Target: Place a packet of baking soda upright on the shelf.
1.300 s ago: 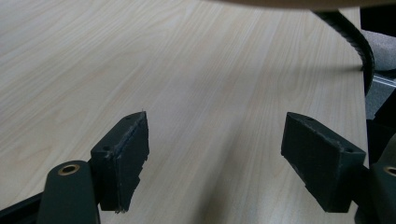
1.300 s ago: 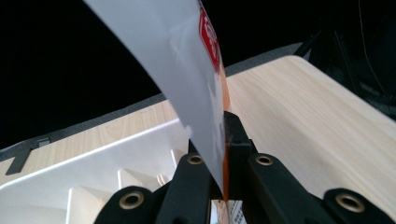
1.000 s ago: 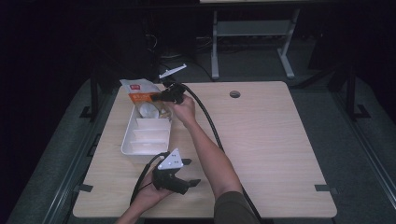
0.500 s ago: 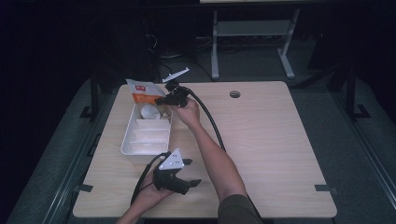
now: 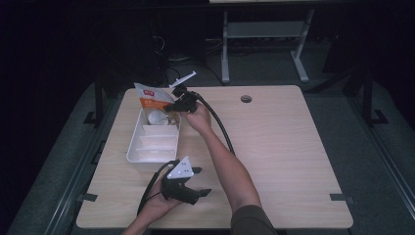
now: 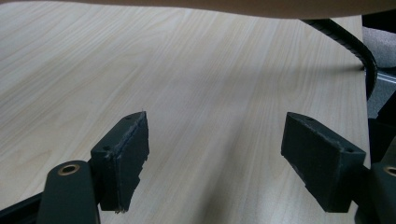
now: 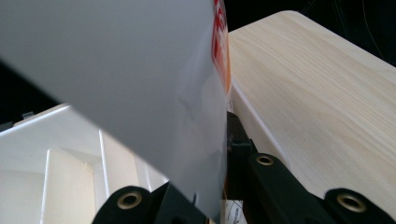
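Observation:
My right gripper [image 5: 171, 107] is shut on the edge of an orange and white packet [image 5: 148, 96], which stands upright over the far end of a white divided tray [image 5: 133, 152]. In the right gripper view the packet [image 7: 140, 84] is pinched between the jaws of the right gripper [image 7: 225, 140], with the tray's compartments [image 7: 70, 158] below it. My left gripper [image 5: 202, 181] rests near the table's front edge, held in the person's hand. Its jaws are open over bare wood, seen close up in the left gripper view [image 6: 215, 135].
A white rounded item [image 5: 156, 117] lies in the tray's far compartment. The right gripper's black cable [image 5: 222, 129] runs along the person's forearm. A round grommet hole [image 5: 246, 99] sits at the back of the wooden table [image 5: 288, 161]. A metal stand [image 5: 264, 29] is behind the table.

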`<state>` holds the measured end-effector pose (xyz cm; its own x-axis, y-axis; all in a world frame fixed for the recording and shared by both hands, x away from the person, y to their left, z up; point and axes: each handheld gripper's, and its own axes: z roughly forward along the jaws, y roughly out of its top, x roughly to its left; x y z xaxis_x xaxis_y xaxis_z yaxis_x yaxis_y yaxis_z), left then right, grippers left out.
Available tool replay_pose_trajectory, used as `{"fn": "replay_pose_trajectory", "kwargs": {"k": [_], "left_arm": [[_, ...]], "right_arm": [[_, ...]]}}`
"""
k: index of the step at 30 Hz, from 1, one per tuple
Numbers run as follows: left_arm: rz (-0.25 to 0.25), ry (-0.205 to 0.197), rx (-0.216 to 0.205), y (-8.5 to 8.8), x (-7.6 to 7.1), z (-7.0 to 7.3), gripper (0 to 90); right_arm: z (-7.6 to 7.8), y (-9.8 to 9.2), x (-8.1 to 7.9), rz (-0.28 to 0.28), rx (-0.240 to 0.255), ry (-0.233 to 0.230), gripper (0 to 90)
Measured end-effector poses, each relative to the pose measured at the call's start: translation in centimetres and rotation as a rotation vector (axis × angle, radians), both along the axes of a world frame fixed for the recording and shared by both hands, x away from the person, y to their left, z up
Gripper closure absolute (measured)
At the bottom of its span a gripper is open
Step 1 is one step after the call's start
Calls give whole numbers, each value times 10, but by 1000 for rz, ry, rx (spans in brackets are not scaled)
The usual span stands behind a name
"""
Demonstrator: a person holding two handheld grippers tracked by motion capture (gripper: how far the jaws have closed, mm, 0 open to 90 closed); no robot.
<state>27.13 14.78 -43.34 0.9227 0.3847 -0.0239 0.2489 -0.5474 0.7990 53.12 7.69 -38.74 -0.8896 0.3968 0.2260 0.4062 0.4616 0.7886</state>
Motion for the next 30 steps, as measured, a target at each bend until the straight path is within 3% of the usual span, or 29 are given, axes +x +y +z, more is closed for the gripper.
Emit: {"fn": "replay_pose_trajectory", "kwargs": {"k": [3,9,30], "left_arm": [[1,0,-3,0,0,0,230],[6,-3,-14,1,0,1,230],[16,0,-13,3,3,1,229]], "right_arm": [[3,-2,-1,5,9,9,807],[12,-13,-1,-10,38,-2,778],[23,-42,-13,-7,35,-1,634]]}}
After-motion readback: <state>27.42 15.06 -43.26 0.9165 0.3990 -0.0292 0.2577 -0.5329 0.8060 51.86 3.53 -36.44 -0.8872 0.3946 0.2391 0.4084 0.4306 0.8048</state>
